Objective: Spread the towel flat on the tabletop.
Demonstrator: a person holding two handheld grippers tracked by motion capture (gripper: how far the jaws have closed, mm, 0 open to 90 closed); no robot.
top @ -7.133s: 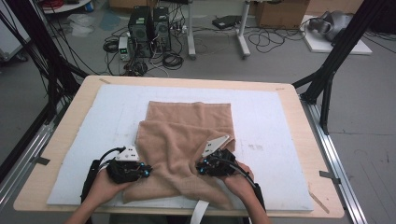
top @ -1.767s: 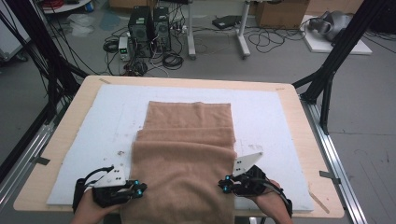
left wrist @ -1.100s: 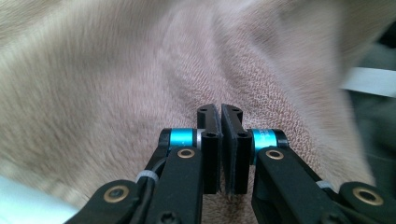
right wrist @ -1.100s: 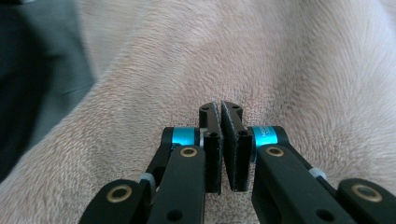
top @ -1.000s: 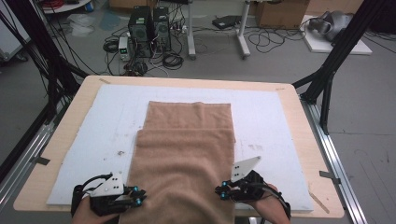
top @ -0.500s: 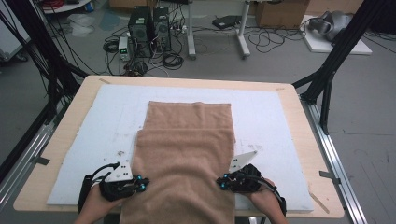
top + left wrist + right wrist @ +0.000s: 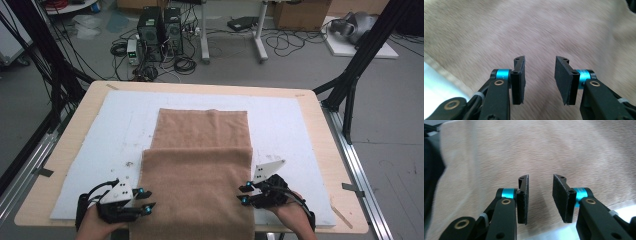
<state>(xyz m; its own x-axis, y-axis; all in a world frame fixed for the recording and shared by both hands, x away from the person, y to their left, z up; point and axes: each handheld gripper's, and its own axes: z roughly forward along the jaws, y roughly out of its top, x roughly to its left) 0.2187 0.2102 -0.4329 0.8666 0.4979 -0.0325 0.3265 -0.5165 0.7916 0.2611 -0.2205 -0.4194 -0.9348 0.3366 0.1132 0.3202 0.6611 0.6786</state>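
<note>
A brown towel (image 7: 200,165) lies along the middle of the white mat (image 7: 290,125). Its near half forms a wider layer over the far half and runs past the table's front edge. My left gripper (image 7: 147,199) sits at the towel's left edge, near the front. My right gripper (image 7: 243,194) sits at the towel's right edge, opposite it. In the left gripper view the left gripper (image 7: 540,75) has just been opening and its pads hover above the towel (image 7: 536,30) with nothing between them. In the right gripper view the right gripper (image 7: 540,192) has likewise just been opening, with nothing between its pads, over the towel (image 7: 549,147).
The wooden table (image 7: 325,150) frames the mat, with bare mat on both sides of the towel. Black frame poles (image 7: 360,55) rise at the back right and left. Computer cases (image 7: 160,25) and cables lie on the floor behind the table.
The bunched near half of the towel has been drawn flat toward the front edge. Both grippers have moved from the towel's middle out to its sides and edged slightly forward in the last second.
</note>
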